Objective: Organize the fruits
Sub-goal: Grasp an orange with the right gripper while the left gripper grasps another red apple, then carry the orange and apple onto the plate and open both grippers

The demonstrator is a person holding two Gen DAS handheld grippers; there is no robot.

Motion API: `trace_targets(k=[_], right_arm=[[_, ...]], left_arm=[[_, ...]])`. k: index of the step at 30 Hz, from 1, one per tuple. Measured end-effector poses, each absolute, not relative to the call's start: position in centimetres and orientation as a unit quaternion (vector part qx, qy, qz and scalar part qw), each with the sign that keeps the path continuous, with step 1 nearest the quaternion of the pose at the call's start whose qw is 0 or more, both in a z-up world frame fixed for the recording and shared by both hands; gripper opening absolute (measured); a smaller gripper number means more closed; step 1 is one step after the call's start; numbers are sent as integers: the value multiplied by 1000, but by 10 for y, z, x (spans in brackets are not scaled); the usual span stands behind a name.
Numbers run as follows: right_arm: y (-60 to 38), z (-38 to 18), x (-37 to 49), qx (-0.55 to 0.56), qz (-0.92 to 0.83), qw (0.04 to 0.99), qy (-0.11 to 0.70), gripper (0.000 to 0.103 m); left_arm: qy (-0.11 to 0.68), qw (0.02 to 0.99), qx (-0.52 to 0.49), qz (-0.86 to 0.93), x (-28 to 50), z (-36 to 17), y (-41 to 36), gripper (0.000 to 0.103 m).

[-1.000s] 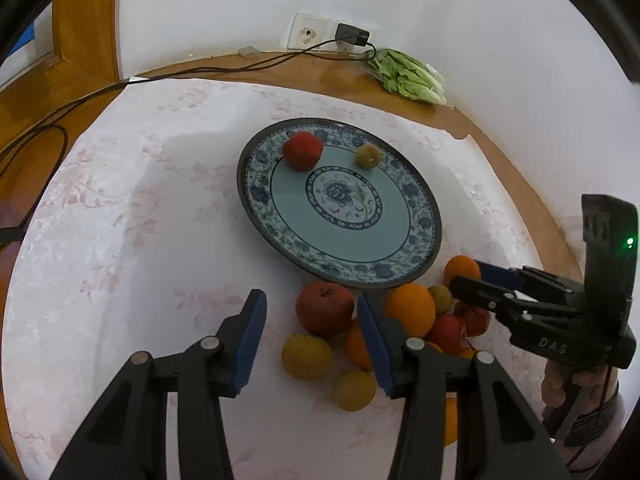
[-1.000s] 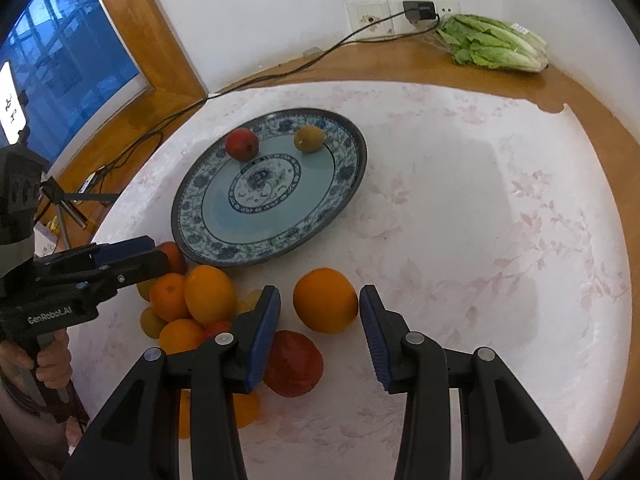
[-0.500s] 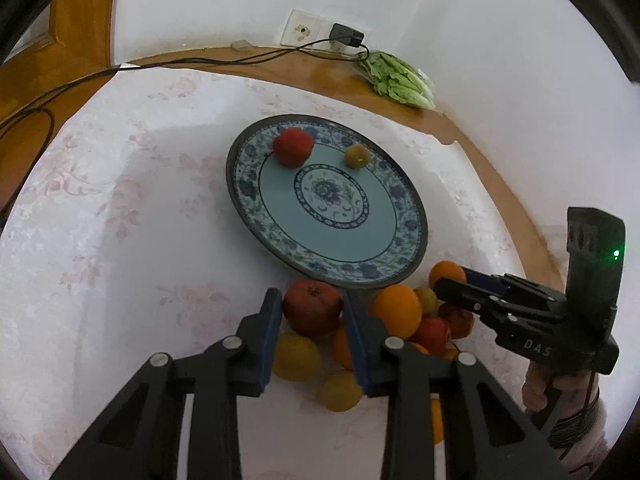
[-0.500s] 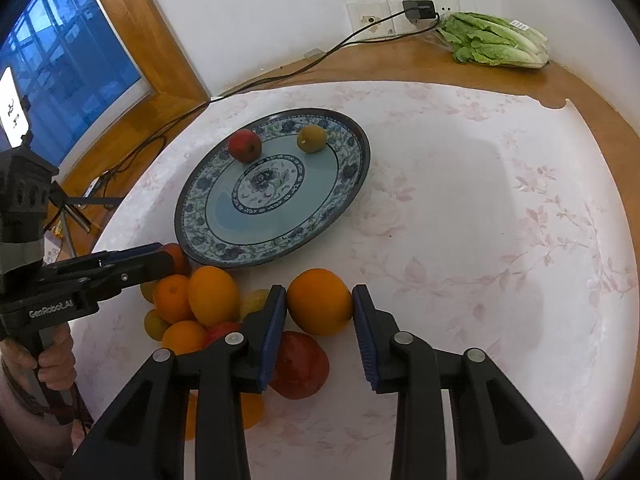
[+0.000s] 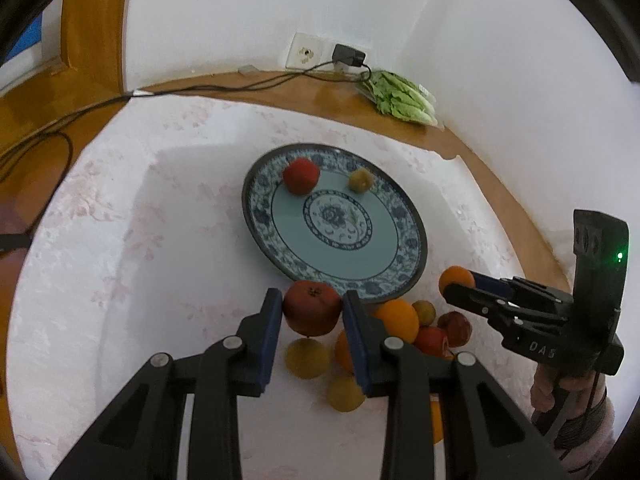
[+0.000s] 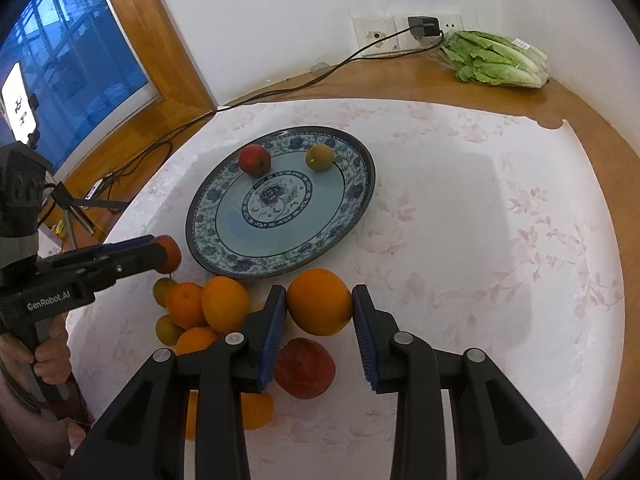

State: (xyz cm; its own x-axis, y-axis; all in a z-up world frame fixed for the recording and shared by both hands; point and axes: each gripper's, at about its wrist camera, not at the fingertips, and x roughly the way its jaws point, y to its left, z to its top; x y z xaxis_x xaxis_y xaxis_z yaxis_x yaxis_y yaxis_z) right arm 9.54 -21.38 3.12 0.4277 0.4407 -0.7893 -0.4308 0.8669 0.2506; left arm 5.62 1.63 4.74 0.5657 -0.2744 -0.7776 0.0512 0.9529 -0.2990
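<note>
A blue patterned plate [image 5: 400,248] [image 6: 352,208] sits mid-table and holds a red apple [image 5: 301,176] [image 6: 255,160] and a small yellow-green fruit [image 5: 360,179] [image 6: 319,156]. My left gripper [image 5: 312,312] is shut on a dark red apple [image 5: 312,308] and holds it above the fruit pile [image 5: 404,328] at the plate's near edge. My right gripper [image 6: 319,307] is shut on an orange [image 6: 319,306], lifted above a red apple [image 6: 305,368]. Each gripper also shows in the other's view, the left one [image 6: 162,254] and the right one [image 5: 460,284].
Loose oranges [image 6: 224,304], yellow fruits [image 5: 307,358] and red apples lie in a pile in front of the plate. A bagged lettuce [image 6: 496,60] lies at the back by the wall socket [image 6: 376,34]. A black cable [image 6: 280,88] runs along the wooden rim.
Both grippers closed from open, the left on the dark red apple and the right on the orange, and both lifted their fruit off the pile.
</note>
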Motion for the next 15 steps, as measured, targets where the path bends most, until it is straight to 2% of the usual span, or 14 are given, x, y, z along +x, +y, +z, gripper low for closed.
trace_targets(k=[15], right_arm=[[-200, 46, 102, -9, 268, 851, 451, 34]], left_arm=[[437, 890, -99, -82, 72, 64, 16, 32]])
